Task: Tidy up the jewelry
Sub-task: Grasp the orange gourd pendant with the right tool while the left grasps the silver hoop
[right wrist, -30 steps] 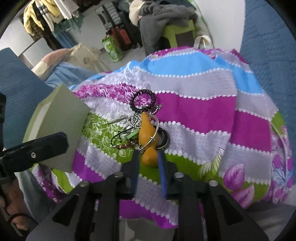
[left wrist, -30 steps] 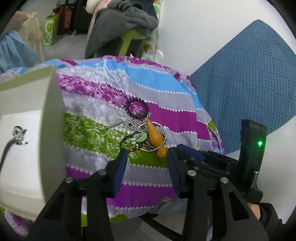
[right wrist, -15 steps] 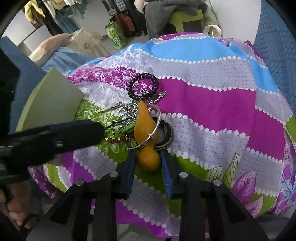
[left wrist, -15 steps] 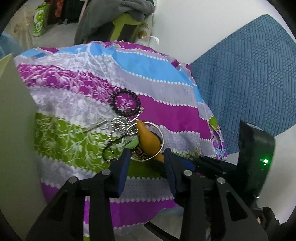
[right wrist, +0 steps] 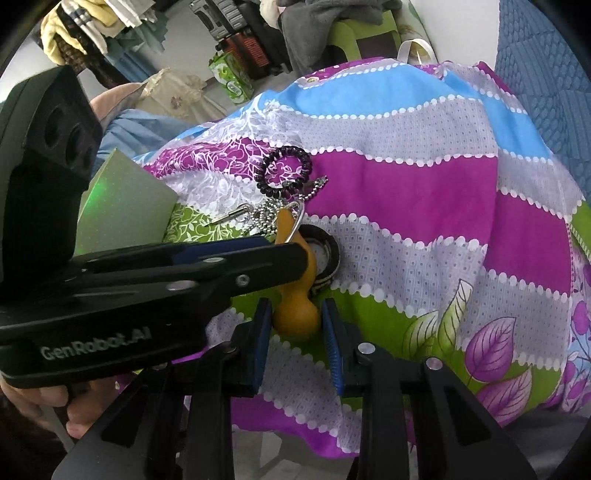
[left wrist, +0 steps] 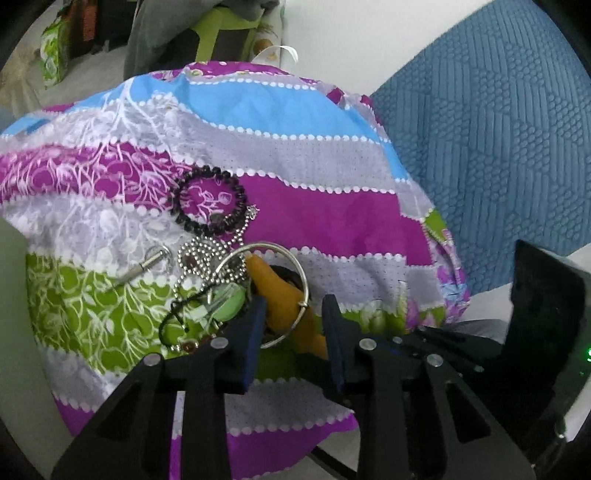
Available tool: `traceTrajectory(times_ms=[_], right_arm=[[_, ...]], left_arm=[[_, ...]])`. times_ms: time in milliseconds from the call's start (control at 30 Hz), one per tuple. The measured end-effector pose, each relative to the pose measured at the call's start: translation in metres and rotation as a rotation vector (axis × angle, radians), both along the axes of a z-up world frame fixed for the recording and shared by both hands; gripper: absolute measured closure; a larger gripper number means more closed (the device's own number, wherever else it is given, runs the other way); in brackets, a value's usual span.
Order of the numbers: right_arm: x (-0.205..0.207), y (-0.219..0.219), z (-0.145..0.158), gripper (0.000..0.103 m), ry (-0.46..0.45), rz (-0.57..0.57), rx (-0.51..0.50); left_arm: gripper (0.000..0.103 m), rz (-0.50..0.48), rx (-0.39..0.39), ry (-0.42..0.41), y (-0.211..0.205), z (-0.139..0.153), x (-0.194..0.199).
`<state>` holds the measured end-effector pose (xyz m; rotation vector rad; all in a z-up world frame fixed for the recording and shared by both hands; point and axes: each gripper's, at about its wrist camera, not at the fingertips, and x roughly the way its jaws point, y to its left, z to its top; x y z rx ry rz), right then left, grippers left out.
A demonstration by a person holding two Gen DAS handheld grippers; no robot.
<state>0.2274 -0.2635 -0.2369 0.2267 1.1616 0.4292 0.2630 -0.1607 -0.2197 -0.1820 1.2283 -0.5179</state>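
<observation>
A heap of jewelry lies on a striped cloth (left wrist: 332, 221): an orange gourd pendant (left wrist: 284, 295), a silver bangle (left wrist: 295, 266), a ball chain (left wrist: 207, 258), a dark bead bracelet (left wrist: 210, 203), a green pendant (left wrist: 225, 302) and a small silver pin (left wrist: 140, 266). My left gripper (left wrist: 293, 310) is open with its fingers either side of the gourd and bangle. My right gripper (right wrist: 295, 321) is open around the gourd's (right wrist: 295, 314) round bottom, pads close to it. The left gripper's body (right wrist: 147, 280) crosses the right wrist view.
A pale green box (right wrist: 122, 214) stands at the cloth's left edge. A black ring-shaped piece (right wrist: 328, 254) lies by the gourd. A blue quilted cushion (left wrist: 498, 147) is to the right. Clothes and bags (right wrist: 314, 33) are in the background.
My left gripper has swung right, away from the box, and closed in over the gourd and bangle. My right gripper has moved forward around the gourd's bottom.
</observation>
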Motion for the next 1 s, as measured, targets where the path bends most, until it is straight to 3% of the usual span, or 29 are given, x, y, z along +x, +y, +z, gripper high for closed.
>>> traceTrajectory(times_ms=[233, 300, 333, 567, 767, 1000], right_arm=[[0.0, -0.001, -0.001, 0.078, 0.007, -0.01, 0.002], [-0.001, -0.001, -0.001, 0.078, 0.004, -0.012, -0.026], [-0.002, -0.002, -0.001, 0.078, 0.007, -0.014, -0.017], [-0.007, -0.001, 0.001, 0.078, -0.003, -0.015, -0.05], [-0.016, 0.001, 0.003, 0.078, 0.0, -0.026, -0.092], [-0.021, 0.01, 0.001, 0.077, 0.024, -0.009, -0.107]], left_arm=[[0.075, -0.002, 0.029, -0.009, -0.008, -0.003, 0.001], [0.096, 0.003, 0.02, -0.028, -0.006, 0.002, -0.001], [0.097, 0.011, 0.021, -0.032, -0.002, 0.006, -0.003], [0.097, 0.064, 0.006, -0.015, 0.018, 0.018, -0.009], [0.097, 0.099, 0.002, -0.056, 0.035, 0.031, -0.03], [0.097, 0.123, -0.1, -0.1, 0.057, 0.055, -0.057]])
